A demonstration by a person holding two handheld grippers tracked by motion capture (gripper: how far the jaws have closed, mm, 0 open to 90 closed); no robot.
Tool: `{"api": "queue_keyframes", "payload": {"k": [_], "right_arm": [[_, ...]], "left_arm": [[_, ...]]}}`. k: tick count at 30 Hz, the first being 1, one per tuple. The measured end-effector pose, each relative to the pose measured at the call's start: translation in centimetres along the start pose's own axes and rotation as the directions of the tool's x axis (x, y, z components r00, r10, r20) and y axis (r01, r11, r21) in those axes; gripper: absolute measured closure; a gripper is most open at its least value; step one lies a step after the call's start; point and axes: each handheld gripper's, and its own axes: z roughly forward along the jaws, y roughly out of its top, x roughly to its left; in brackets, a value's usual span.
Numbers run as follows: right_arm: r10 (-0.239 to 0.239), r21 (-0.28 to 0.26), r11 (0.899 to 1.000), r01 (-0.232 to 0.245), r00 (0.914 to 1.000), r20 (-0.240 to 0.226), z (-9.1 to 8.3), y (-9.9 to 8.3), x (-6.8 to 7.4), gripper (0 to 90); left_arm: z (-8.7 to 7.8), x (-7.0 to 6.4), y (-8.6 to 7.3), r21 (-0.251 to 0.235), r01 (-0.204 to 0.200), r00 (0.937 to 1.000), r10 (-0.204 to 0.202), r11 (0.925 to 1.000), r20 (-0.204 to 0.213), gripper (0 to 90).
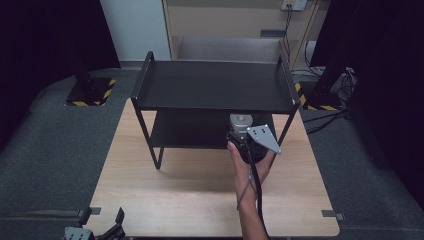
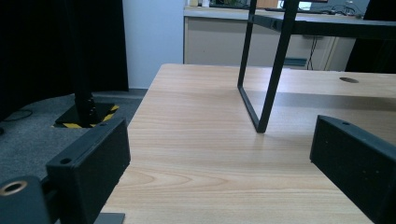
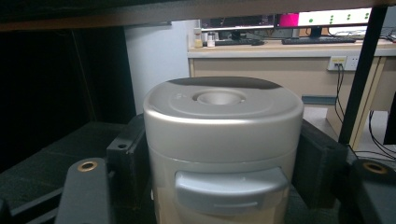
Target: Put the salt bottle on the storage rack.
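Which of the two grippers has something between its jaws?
The right gripper, at the rack's lower shelf, clamps a silver canister; the left gripper is open over bare table.

No text, label, brand or number can be read anywhere. The silver container bears no legible print, and the bright monitor at one o'clock shows only blurred dots.

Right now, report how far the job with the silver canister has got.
Done: the right gripper is shut on the silver canister and has it at the rack's lower shelf. In hand: setting it down there. Left: letting go. The left gripper sits open over the table.
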Motion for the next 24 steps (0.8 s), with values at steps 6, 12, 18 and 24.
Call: {"api": "queue_keyframes", "payload": {"k": [6, 12, 18, 24], "right_arm": [[-0.011, -0.004, 1.0, 0.011, 0.9999, 0.01, 0.7, -0.1, 0.2, 31.8], [-0.029, 0.002, 1.0, 0.029, 0.9993, 0.023, 1.8, 0.2, 0.4, 31.8], [-0.034, -0.003, 0.999, 0.034, 0.9988, 0.037, 2.7, 0.1, 0.5, 31.8], [-0.035, -0.002, 0.999, 0.035, 0.9985, 0.042, 3.4, 0.2, 0.4, 31.8]], "left_arm": [[0.1, -0.1, -0.1, 0.004, -0.002, 1.0, 0.002, 1.0, 0.004, 3.6], [0.0, -0.1, 0.0, 0.002, 0.0, 1.0, 0.0, 1.0, 0.006, 3.6], [0.0, -0.1, 0.0, 0.003, 0.0, 1.0, 0.0, 1.0, 0.008, 3.6], [-0.1, 0.0, -0.1, 0.0, 0.003, 1.0, -0.003, 1.0, 0.009, 3.6]]}}
